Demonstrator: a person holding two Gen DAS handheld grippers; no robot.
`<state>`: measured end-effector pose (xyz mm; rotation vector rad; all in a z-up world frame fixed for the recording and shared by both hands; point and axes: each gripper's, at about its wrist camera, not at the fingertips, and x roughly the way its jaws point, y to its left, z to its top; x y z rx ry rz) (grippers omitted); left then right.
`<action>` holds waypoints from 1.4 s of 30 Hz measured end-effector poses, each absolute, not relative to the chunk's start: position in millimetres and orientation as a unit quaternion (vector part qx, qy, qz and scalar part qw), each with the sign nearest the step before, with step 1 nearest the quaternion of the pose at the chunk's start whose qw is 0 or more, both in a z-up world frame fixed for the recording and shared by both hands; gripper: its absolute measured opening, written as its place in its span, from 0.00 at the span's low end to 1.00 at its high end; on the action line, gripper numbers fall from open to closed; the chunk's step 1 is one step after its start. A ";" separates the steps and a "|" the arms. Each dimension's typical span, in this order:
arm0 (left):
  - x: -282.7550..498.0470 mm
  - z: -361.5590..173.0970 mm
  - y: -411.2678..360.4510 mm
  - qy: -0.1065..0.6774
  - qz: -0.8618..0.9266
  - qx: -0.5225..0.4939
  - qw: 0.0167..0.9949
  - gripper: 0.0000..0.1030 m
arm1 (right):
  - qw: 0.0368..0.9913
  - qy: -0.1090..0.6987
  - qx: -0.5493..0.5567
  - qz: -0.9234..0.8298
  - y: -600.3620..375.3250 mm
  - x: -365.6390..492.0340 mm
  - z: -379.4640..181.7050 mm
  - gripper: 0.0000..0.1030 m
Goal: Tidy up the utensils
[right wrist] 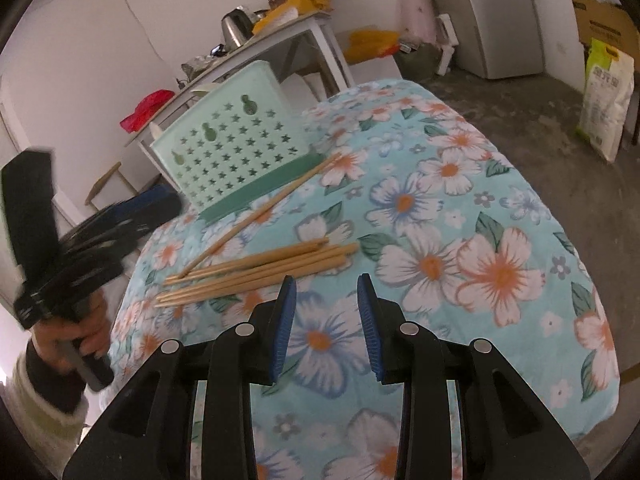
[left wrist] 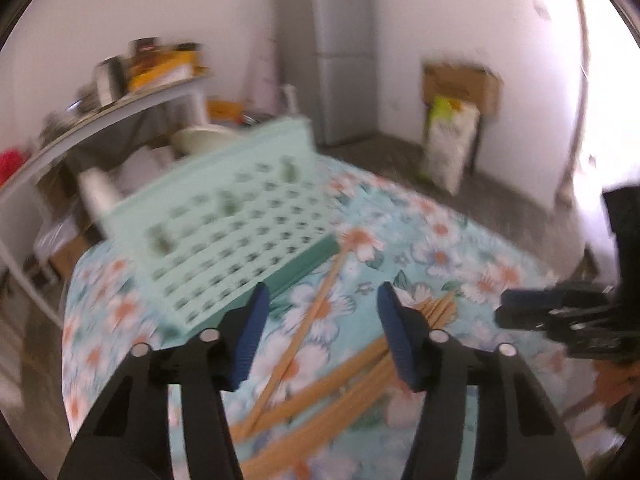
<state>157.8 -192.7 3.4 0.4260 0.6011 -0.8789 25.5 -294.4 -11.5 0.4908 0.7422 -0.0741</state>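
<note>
chopsticks (right wrist: 256, 270) before holder (right wrist: 236, 148), on table (right wrist: 480, 208)

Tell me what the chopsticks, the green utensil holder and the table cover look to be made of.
Chopsticks: probably bamboo or wood, matte tan, with no shine and a plain, even colour.
Green utensil holder: looks like moulded plastic, smooth pale mint, with clean star-shaped cut-outs and a darker green base.
Table cover: seemingly printed cloth, matte, with a floral pattern, draping softly over the edge.
</note>
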 end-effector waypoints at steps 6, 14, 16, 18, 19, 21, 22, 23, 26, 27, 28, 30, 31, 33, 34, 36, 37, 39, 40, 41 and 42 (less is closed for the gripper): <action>189.7 -36.6 -243.6 0.320 -0.420 0.296 0.796 0.29 | 0.889 0.374 0.264 -0.021 -299.0 34.6 -25.8 0.31; 207.4 -54.6 -255.1 0.350 -0.412 0.317 0.779 0.06 | 0.885 0.378 0.272 -0.014 -303.1 45.6 -26.6 0.31; 201.5 -45.4 -254.2 0.329 -0.410 0.335 0.782 0.05 | 0.888 0.374 0.269 -0.016 -304.4 45.5 -22.4 0.31; 192.0 -34.3 -250.1 0.315 -0.411 0.349 0.781 0.05 | 0.889 0.371 0.268 -0.017 -305.7 43.8 -19.0 0.31; 181.6 -25.5 -245.7 0.308 -0.414 0.356 0.779 0.05 | 0.890 0.370 0.268 -0.017 -306.3 43.3 -17.6 0.31; 167.7 -10.8 -232.4 0.300 -0.419 0.368 0.774 0.05 | 0.890 0.368 0.270 -0.015 -307.6 40.2 -14.7 0.31; 159.8 -2.8 -223.1 0.300 -0.420 0.373 0.771 0.05 | 0.889 0.368 0.273 -0.013 -308.0 38.8 -13.9 0.31; 155.0 1.8 -215.9 0.305 -0.421 0.373 0.769 0.05 | 0.887 0.368 0.278 -0.011 -308.6 36.4 -13.3 0.31; 136.0 10.3 -187.2 0.338 -0.423 0.357 0.762 0.05 | 0.877 0.370 0.307 -0.001 -309.7 30.4 -15.7 0.31; 130.0 8.6 -180.8 0.345 -0.418 0.353 0.762 0.05 | 0.870 0.371 0.325 0.007 -310.3 29.6 -18.4 0.31; 123.1 4.9 -171.5 0.351 -0.410 0.350 0.766 0.05 | 0.861 0.373 0.347 0.016 -311.2 29.3 -22.0 0.31; 111.3 -5.5 -156.9 0.362 -0.396 0.339 0.773 0.05 | 0.834 0.382 0.398 0.034 -310.6 32.2 -32.0 0.30; 106.9 -12.1 -147.6 0.374 -0.392 0.318 0.778 0.05 | 0.819 0.388 0.421 0.039 -309.1 35.6 -38.0 0.30; 98.5 -22.3 -137.8 0.375 -0.382 0.303 0.789 0.05 | 0.801 0.395 0.448 0.040 -307.5 41.5 -44.5 0.30; 94.1 -26.5 -134.7 0.367 -0.373 0.304 0.796 0.05 | 0.791 0.398 0.463 0.037 -307.6 47.3 -49.3 0.30; 83.3 -31.8 -131.9 0.355 -0.365 0.301 0.806 0.05 | 0.777 0.402 0.483 0.027 -309.2 56.2 -54.4 0.30; 79.7 -34.3 -128.8 0.350 -0.363 0.296 0.811 0.05 | 0.772 0.397 0.495 0.026 -310.2 59.9 -56.1 0.30; 72.4 -39.9 -122.2 0.342 -0.359 0.293 0.818 0.05 | 0.764 0.387 0.516 0.013 -312.3 67.2 -59.8 0.28; 69.2 -43.3 -118.9 0.337 -0.356 0.296 0.820 0.05 | 0.759 0.381 0.528 0.008 -312.8 70.1 -62.8 0.27; 67.9 -46.4 -117.7 0.331 -0.356 0.301 0.821 0.05 | 0.757 0.380 0.532 0.002 -312.7 71.5 -64.5 0.21; 66.1 -48.1 -116.7 0.327 -0.355 0.304 0.821 0.05 | 0.756 0.381 0.532 -0.005 -312.1 72.0 -65.4 0.17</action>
